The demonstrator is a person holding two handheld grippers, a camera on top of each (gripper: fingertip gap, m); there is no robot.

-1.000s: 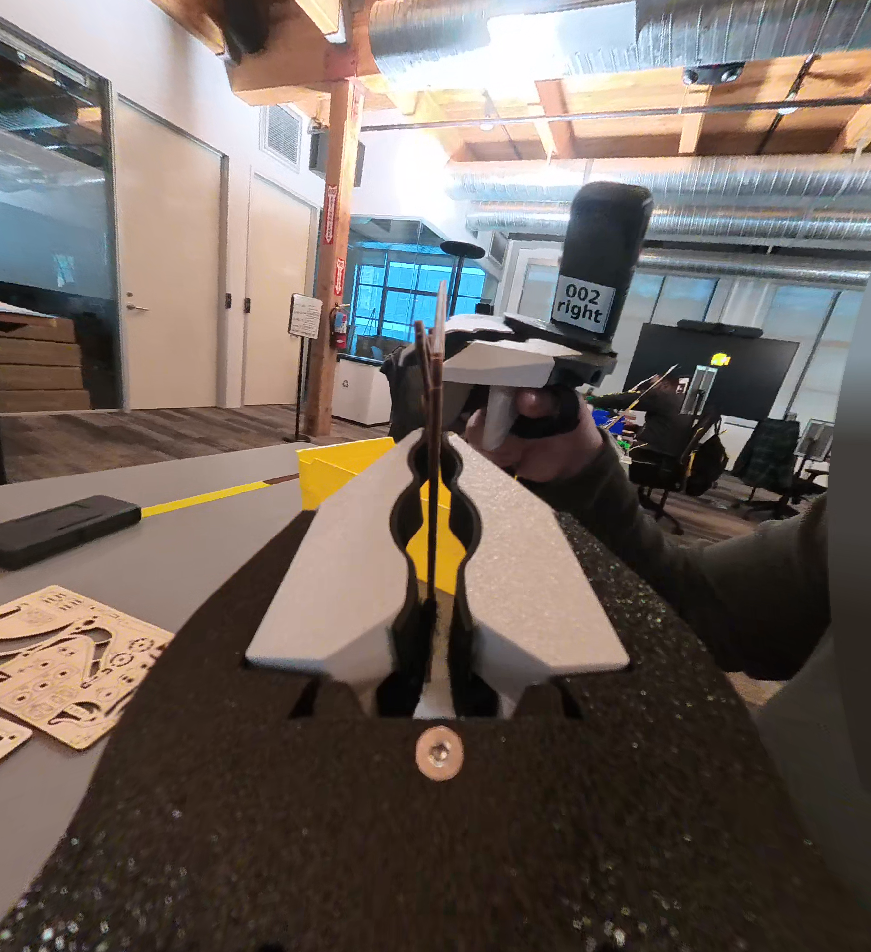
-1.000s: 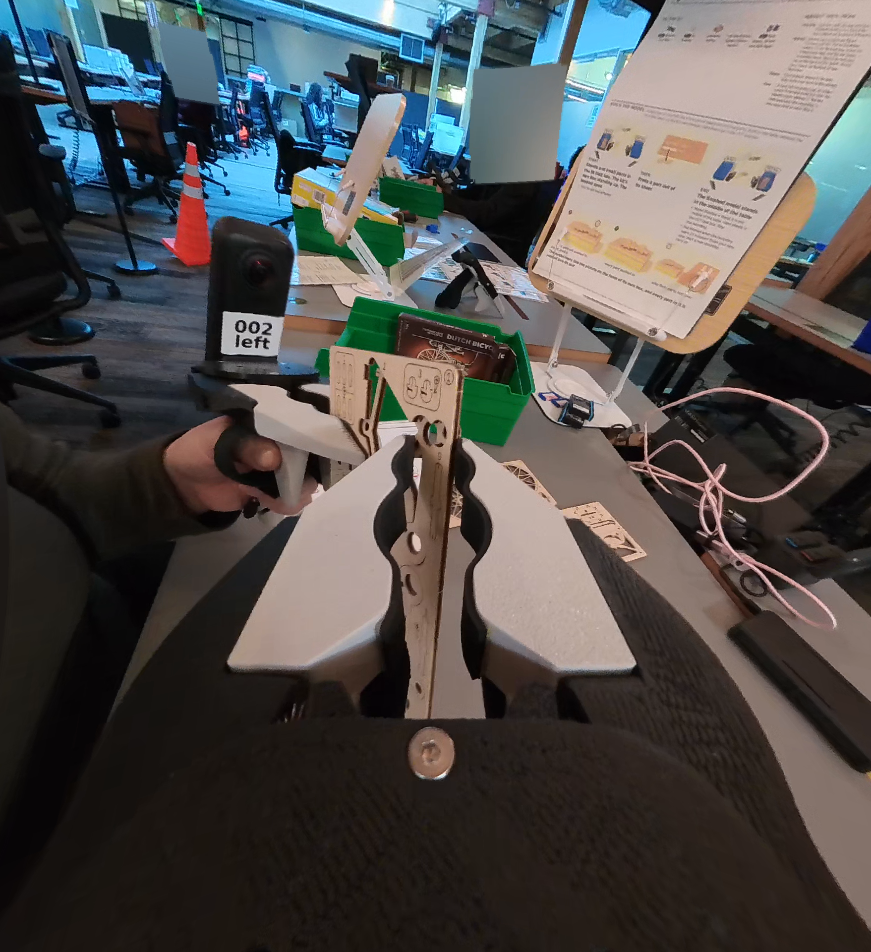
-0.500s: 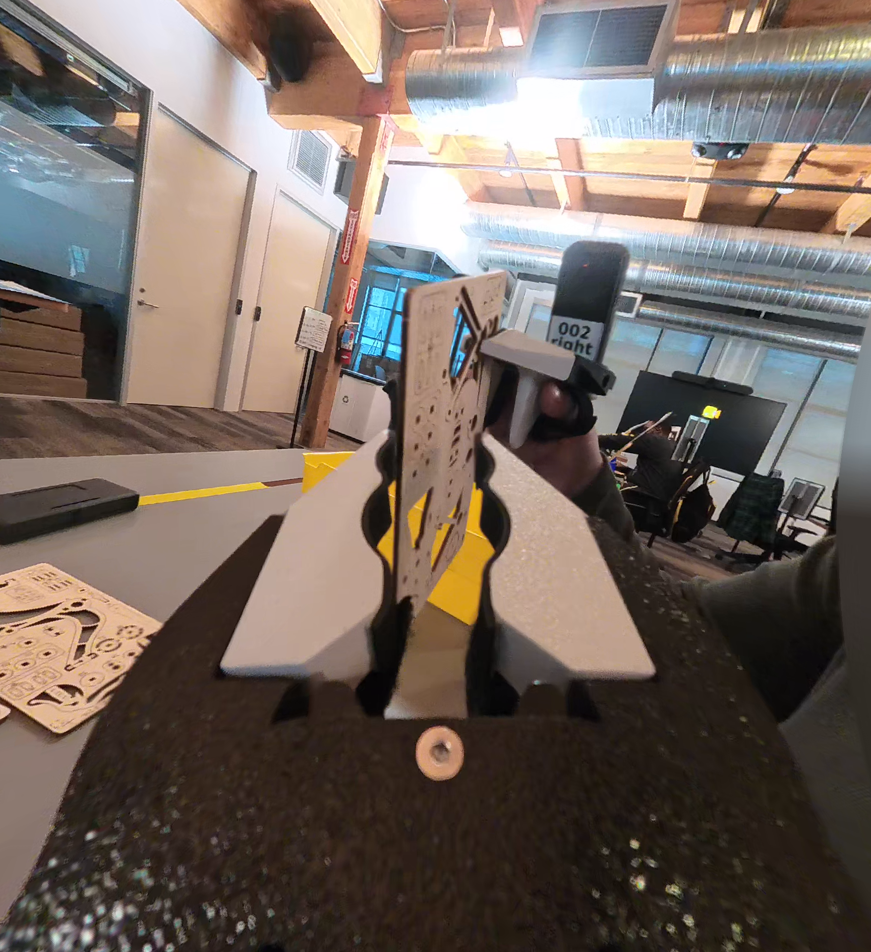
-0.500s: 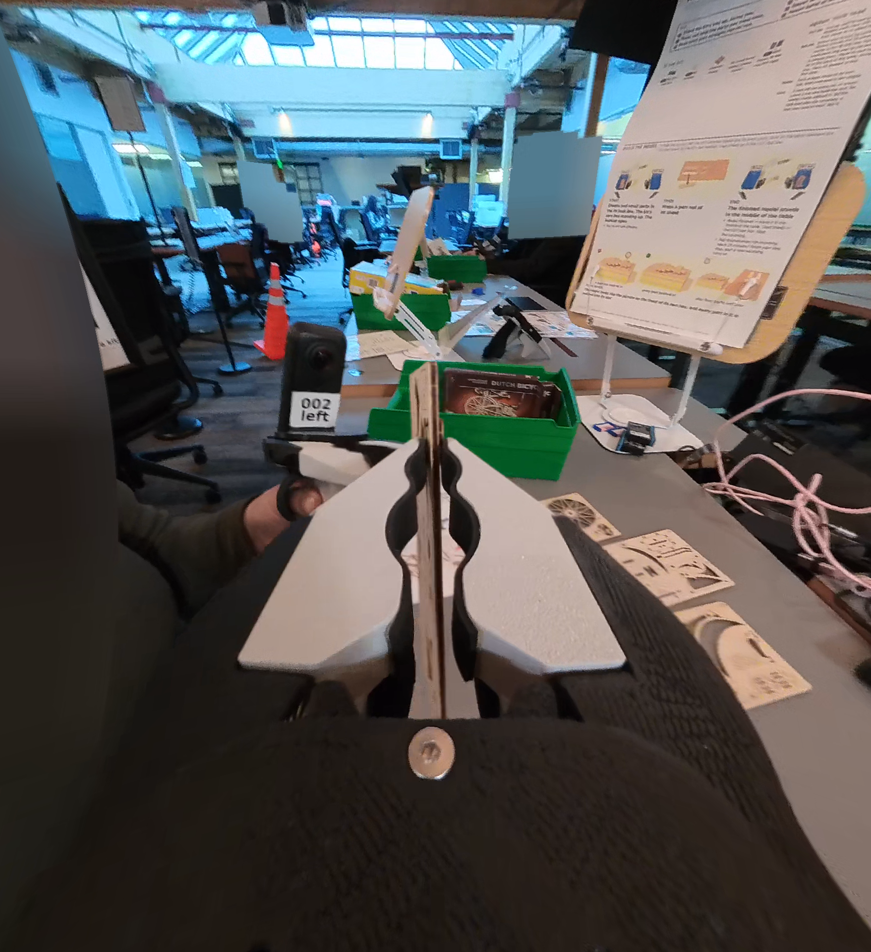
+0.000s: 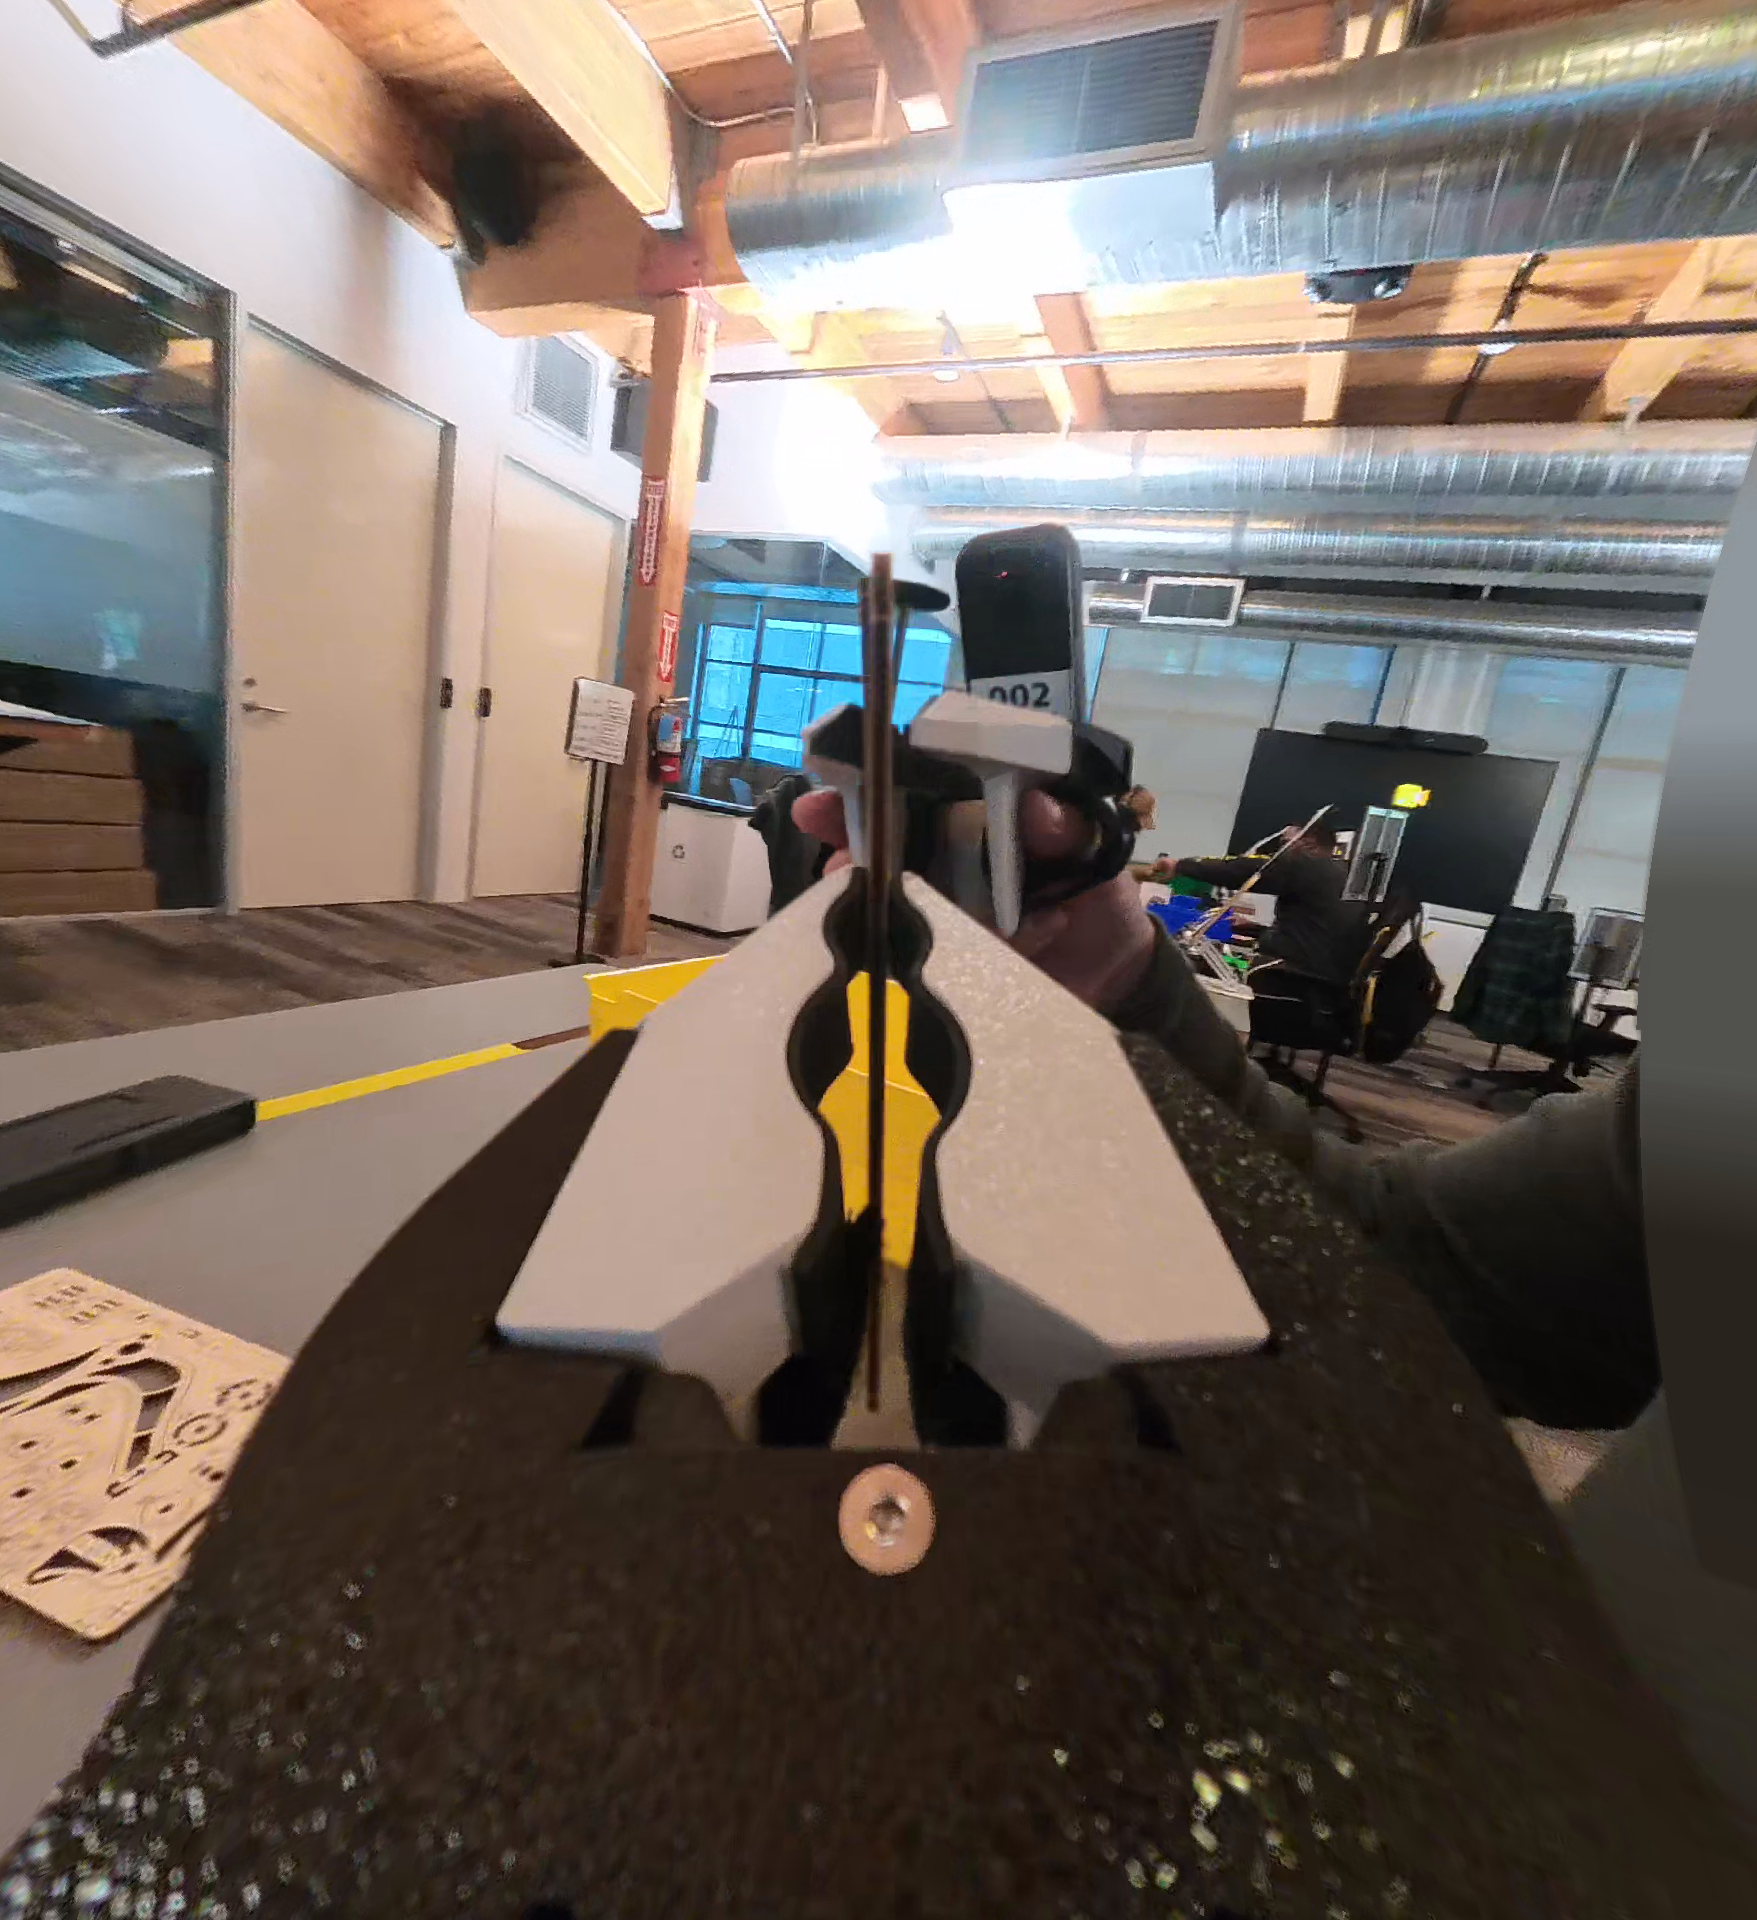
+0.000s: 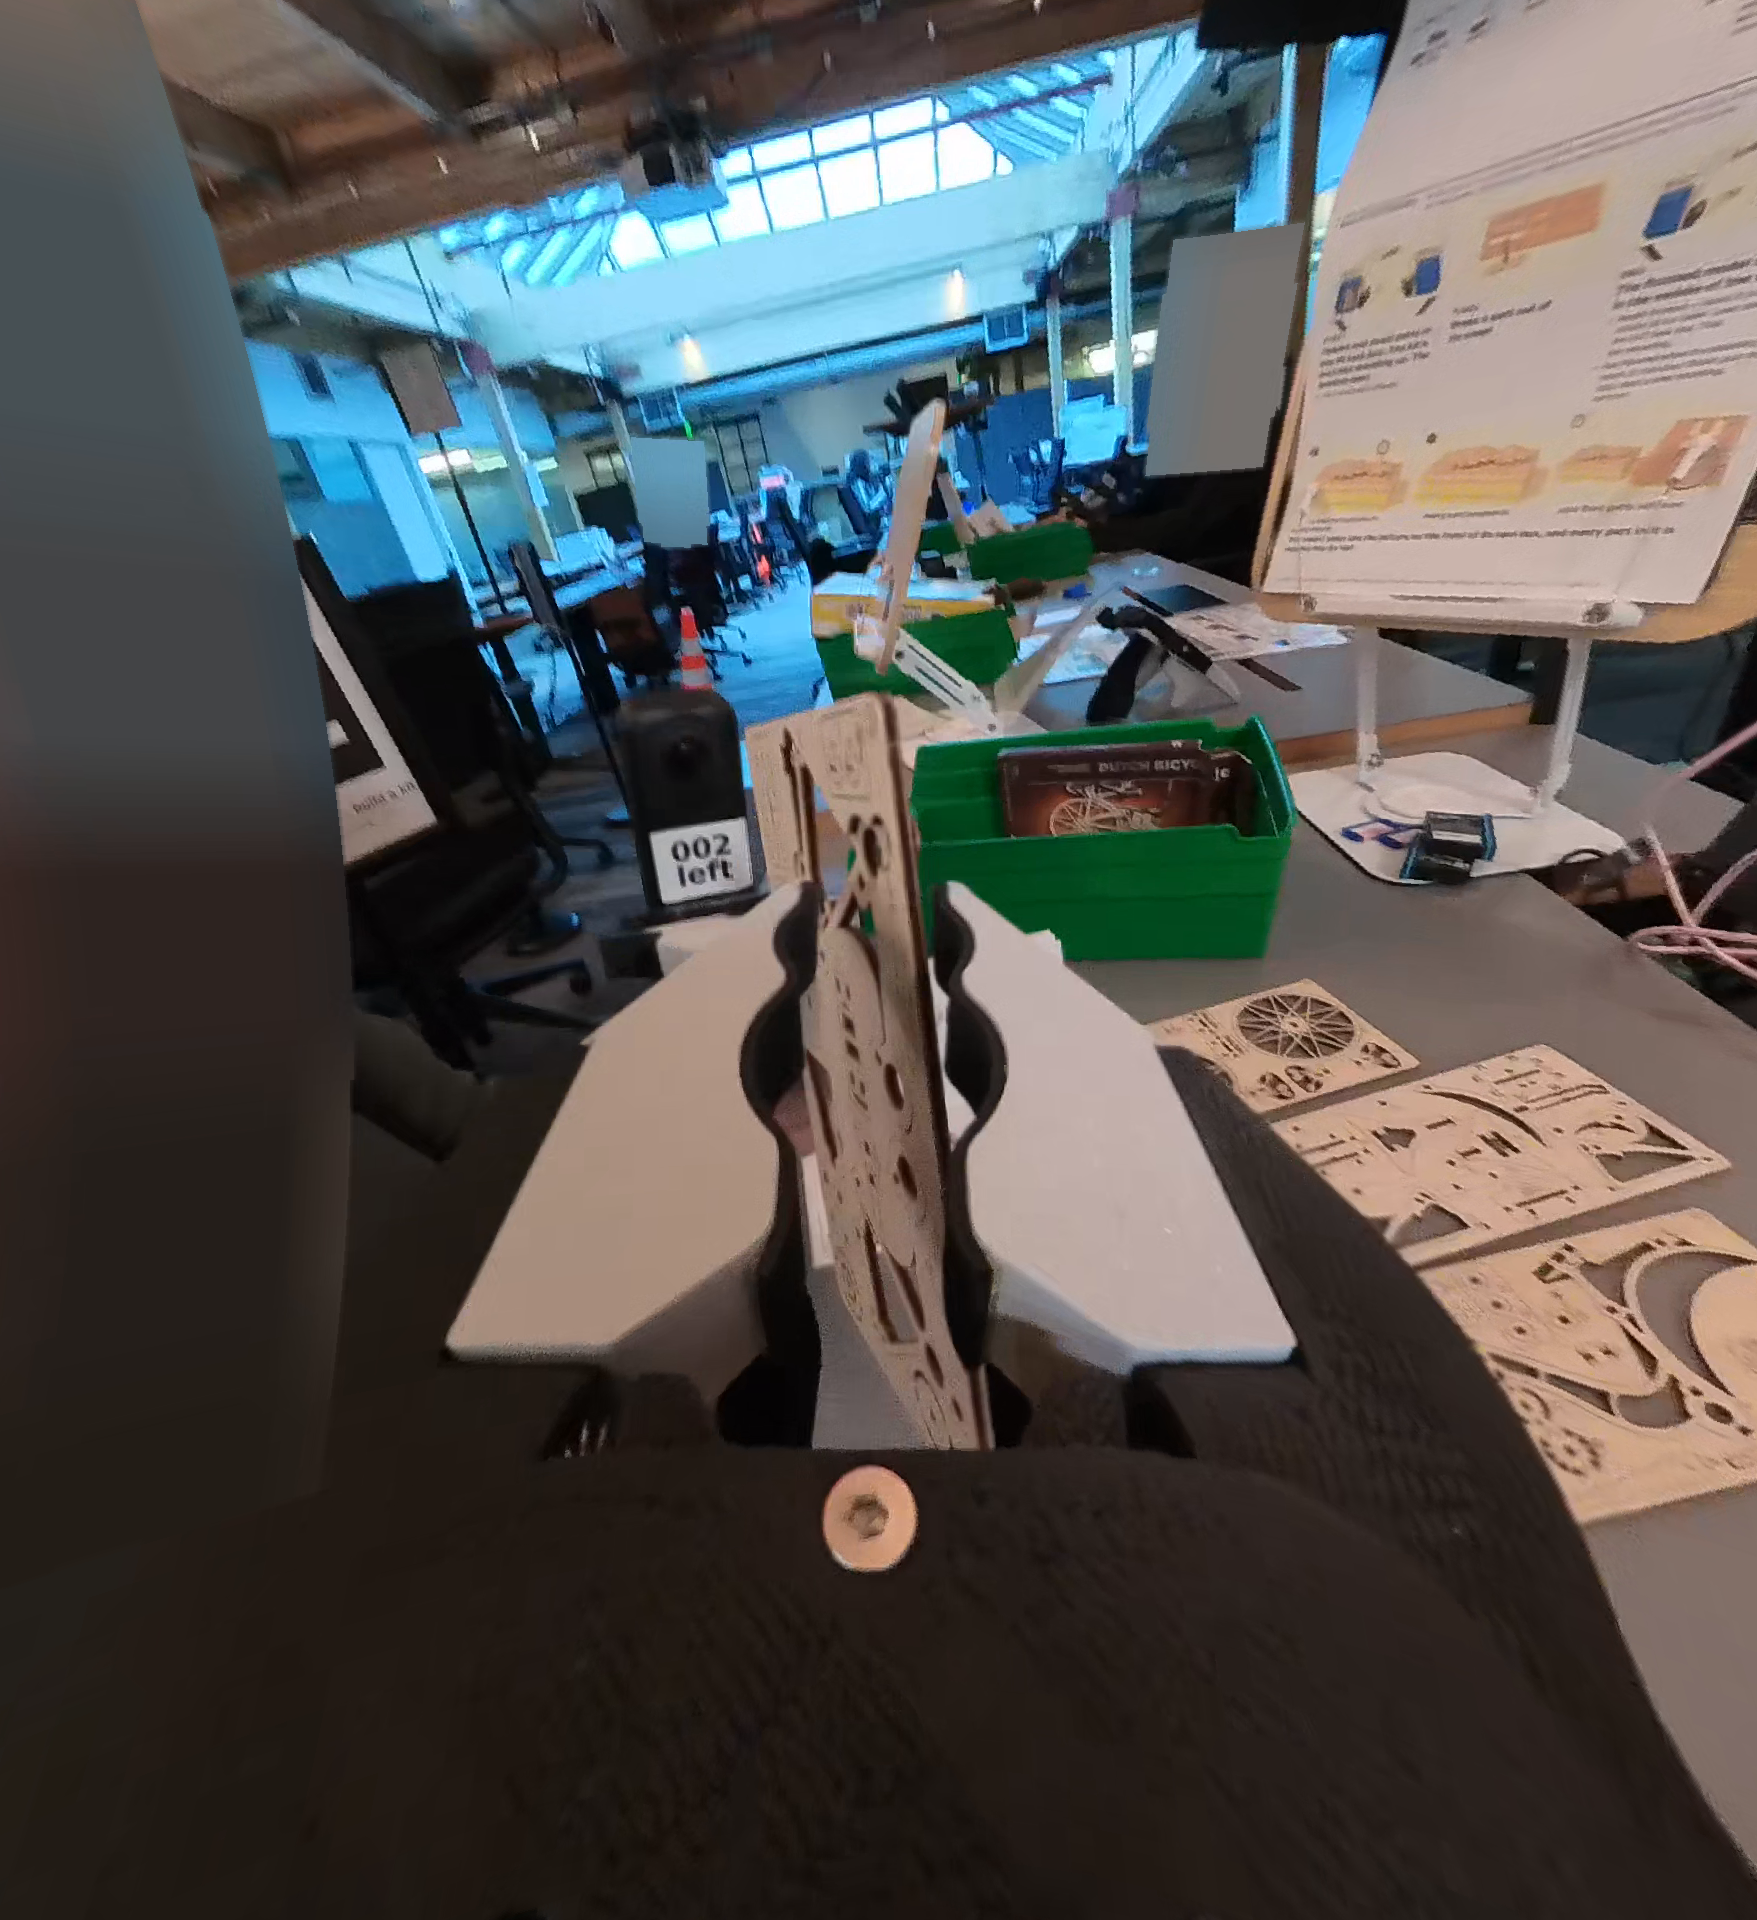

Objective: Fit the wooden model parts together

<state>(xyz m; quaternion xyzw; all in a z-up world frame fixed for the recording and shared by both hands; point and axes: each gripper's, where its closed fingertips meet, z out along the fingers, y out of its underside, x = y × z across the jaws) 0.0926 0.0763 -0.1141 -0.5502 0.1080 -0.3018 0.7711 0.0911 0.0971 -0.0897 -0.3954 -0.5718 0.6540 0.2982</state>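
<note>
A thin laser-cut wooden sheet [image 5: 879,1039] stands upright, edge-on, in my left gripper [image 5: 876,894], which is shut on it above the grey table [image 5: 354,1195]. In the right wrist view the same sheet [image 6: 869,1091] leans at a tilt between the fingers of my right gripper [image 6: 874,914]. Those fingers stand apart and do not clamp it. The right gripper [image 5: 921,831] also shows in the left wrist view, open around the sheet's far end, held by a hand. The left gripper's camera [image 6: 692,800] shows behind the sheet.
Loose wooden part sheets lie on the table [image 5: 74,1434] [image 6: 1497,1143] [image 6: 1663,1361]. A green bin [image 6: 1102,894] holds the kit box. A yellow bin [image 5: 645,997], a black flat device [image 5: 74,1143], an instruction board on a stand [image 6: 1560,312] and pink cables [image 6: 1736,925] are around. My left and right fingertips are right by each other.
Half a second ago the right gripper clamped the sheet and the left was open. Now the left has shut on it and the right has opened; the sheet is edge-on to the left again.
</note>
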